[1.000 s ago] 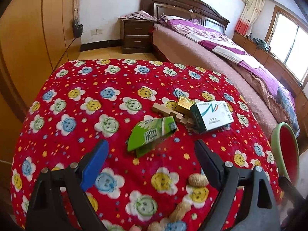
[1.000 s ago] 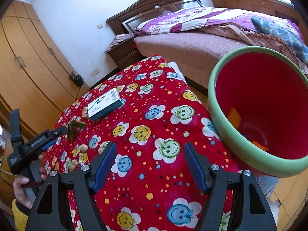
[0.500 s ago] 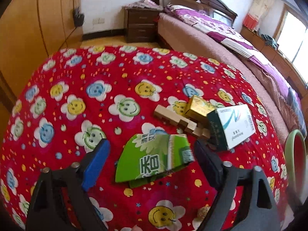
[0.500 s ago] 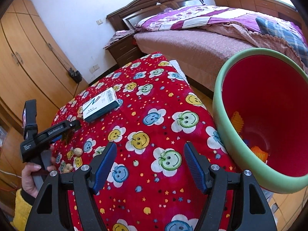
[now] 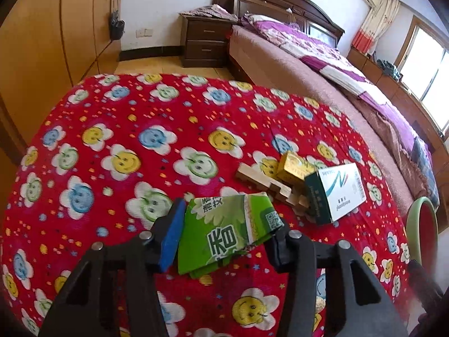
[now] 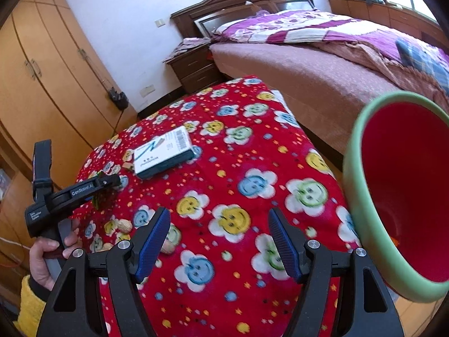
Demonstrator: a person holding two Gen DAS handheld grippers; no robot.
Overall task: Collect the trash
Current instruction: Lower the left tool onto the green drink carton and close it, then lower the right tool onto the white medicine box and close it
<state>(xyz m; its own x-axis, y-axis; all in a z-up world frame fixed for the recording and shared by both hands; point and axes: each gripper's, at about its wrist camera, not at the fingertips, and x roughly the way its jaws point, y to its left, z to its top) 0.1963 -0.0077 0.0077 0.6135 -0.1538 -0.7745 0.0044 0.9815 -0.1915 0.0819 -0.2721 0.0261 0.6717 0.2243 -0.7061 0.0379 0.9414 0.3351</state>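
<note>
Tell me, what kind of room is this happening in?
Most likely a home bedroom. A made bed with a dark wooden headboard fills the far side, a nightstand stands beside it, and tall wooden wardrobe doors line the wall.

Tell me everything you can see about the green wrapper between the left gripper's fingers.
The green wrapper is a flat, creased, glossy packet printed with white characters and a pale leafy pattern. It lies on the red smiley-flower cloth, tilted, between the left gripper fingers, which press its two side edges. The wooden block sits just beyond it.
</note>
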